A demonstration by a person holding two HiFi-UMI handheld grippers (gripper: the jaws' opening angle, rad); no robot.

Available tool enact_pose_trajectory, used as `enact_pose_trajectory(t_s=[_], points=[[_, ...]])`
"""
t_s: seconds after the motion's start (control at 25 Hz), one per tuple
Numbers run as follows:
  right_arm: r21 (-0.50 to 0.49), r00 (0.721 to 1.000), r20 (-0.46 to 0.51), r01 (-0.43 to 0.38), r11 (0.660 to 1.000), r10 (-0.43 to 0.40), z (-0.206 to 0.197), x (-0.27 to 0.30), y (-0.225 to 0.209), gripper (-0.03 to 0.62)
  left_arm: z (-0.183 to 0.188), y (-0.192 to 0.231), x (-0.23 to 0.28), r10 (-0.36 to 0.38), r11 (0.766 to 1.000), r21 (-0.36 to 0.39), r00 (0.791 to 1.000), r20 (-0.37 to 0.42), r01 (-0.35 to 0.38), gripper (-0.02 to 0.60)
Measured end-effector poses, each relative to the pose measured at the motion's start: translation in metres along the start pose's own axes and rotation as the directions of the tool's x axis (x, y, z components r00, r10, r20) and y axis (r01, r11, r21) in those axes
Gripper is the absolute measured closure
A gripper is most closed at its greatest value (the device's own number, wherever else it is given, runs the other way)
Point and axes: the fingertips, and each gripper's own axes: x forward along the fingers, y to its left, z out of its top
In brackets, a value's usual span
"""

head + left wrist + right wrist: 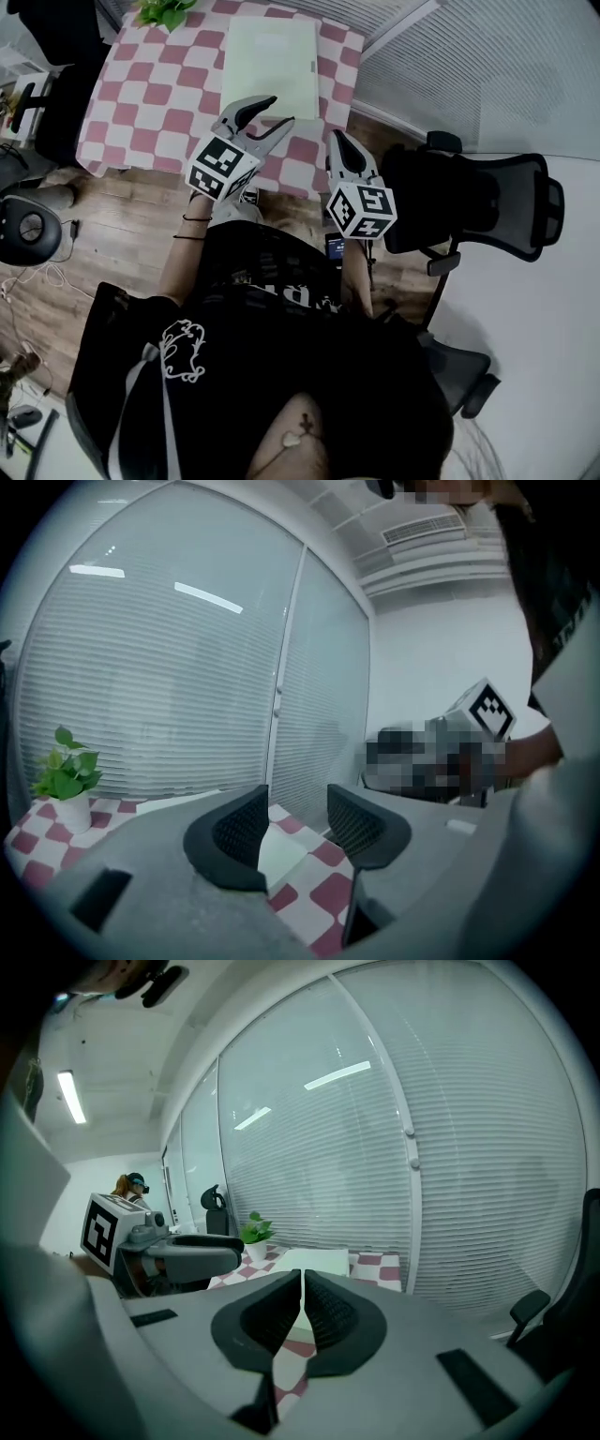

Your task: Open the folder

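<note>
Dark clothing [262, 356] is seen nearest. Beyond it the left gripper [279, 111] is held spread and empty, the right gripper [337, 141] pressed together on nothing. The folder [270, 64] lies closed on the checked table [122, 112] — judged light, thin, bendy — best taken at the cover's free edge.

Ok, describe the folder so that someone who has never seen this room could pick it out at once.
Find the table with the pink-and-white checked cloth beside the window blinds. On it lies the folder, a flat, pale green rectangle, closed. It is plain against the checks, and its only neighbour there is a leafy potted plant at the corner.
</note>
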Motion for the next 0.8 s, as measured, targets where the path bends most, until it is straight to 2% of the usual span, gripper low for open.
enact_pose_trajectory(t_s=[0.12, 0.28, 0.44, 0.56, 0.68, 0.8], points=[[0.012, 1.000, -0.016, 0.014, 1.000, -0.013, -0.001, 0.006, -0.013, 0.576, -0.014, 0.002, 0.020, -0.021, 0.998, 0.060, 0.997, -0.078, 0.025, 0.367], [0.054, 0.999, -0.034, 0.029, 0.998, -0.027, -0.003, 0.012, -0.032, 0.576, -0.037, 0.001, 0.045, -0.038, 0.990, 0.124, 0.982, -0.183, 0.062, 0.351], [0.086, 0.998, -0.057, 0.013, 0.996, -0.008, -0.010, 0.019, -0.051, 0.576, -0.063, 0.000, 0.064, 0.007, 0.979, 0.198, 0.962, -0.272, 0.049, 0.350], [0.104, 0.996, -0.085, -0.024, 0.994, 0.033, -0.017, 0.030, -0.062, 0.576, -0.084, -0.003, 0.076, 0.044, 0.970, 0.239, 0.940, -0.338, 0.040, 0.350], [0.128, 0.987, -0.127, -0.083, 0.988, 0.099, -0.026, 0.048, -0.072, 0.576, -0.104, 0.001, 0.088, 0.087, 0.970, 0.242, 0.914, -0.396, 0.012, 0.350], [0.176, 0.972, -0.168, -0.132, 0.975, 0.162, -0.037, 0.062, -0.083, 0.574, -0.125, 0.006, 0.097, 0.153, 0.953, 0.303, 0.872, -0.465, -0.006, 0.333]])
